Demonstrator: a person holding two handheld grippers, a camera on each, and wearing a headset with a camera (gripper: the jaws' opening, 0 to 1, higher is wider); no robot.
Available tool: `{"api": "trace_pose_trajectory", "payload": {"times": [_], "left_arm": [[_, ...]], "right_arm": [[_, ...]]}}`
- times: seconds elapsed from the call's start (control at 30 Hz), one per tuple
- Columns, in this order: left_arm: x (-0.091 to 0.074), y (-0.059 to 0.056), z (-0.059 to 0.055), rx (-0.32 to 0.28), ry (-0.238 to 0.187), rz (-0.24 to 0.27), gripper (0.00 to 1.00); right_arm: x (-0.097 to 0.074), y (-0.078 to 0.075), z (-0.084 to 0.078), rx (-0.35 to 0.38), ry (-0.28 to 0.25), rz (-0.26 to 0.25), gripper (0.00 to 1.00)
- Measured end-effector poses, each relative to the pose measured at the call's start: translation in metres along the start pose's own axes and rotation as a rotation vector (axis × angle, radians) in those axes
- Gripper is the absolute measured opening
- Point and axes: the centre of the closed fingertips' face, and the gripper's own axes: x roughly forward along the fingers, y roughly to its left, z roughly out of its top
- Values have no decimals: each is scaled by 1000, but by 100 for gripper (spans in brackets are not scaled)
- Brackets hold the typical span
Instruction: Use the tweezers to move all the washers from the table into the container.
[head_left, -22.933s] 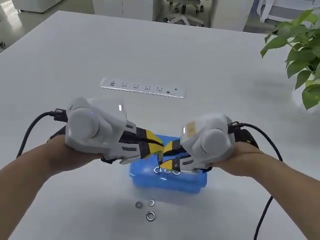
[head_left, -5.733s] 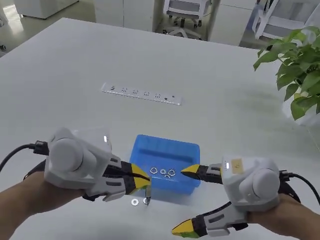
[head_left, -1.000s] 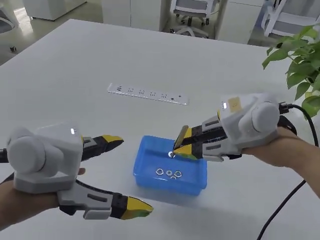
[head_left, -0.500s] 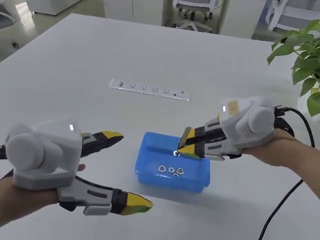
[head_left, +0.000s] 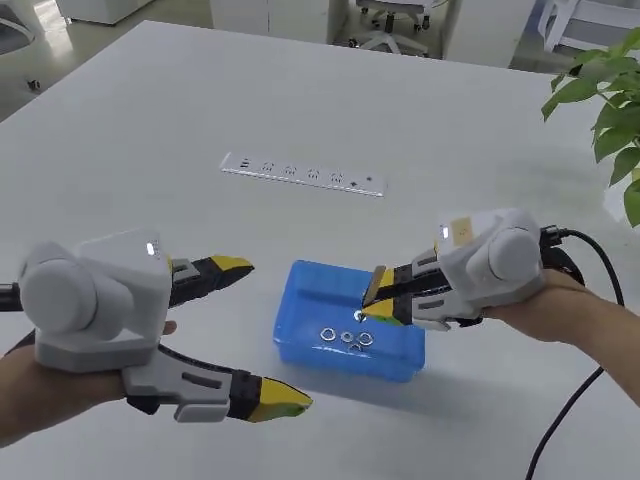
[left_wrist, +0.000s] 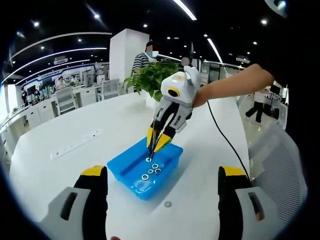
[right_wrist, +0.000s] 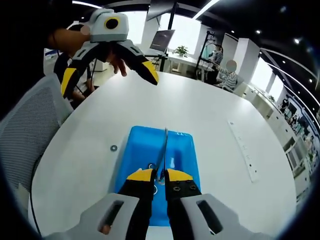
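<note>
The right gripper (head_left: 377, 300) has its fingers clenched on the thin metal tweezers (right_wrist: 162, 150). The tweezers stick straight out from the fingers, with the tip down inside the blue plastic container (head_left: 330, 360) on the white counter (head_left: 150, 130). Small silver ring washers (head_left: 345, 337) lie inside. One lone silver washer (left_wrist: 168, 204) lies on the counter near the container's near side. It is left of the tweezers, toward the left gripper (head_left: 268, 335), whose fingers are spread wide and grasp nothing. The tweezers probably need to go there next.
</note>
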Motion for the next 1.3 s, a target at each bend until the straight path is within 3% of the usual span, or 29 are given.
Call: {"api": "trace_pose_trajectory", "payload": {"times": [0.67, 0.8, 0.97, 1.3], "left_arm": [[32, 3, 19, 61, -2, -59, 87], [41, 4, 25, 85, 0, -66, 78], [51, 5, 31, 125, 0, -85, 59], [74, 7, 35, 173, 10, -130, 44]], "right_arm": [[10, 7, -18, 25, 26, 30, 9], [11, 10, -22, 25, 31, 40, 9], [11, 10, -22, 28, 25, 39, 9], [11, 11, -21, 17, 26, 44, 9]]}}
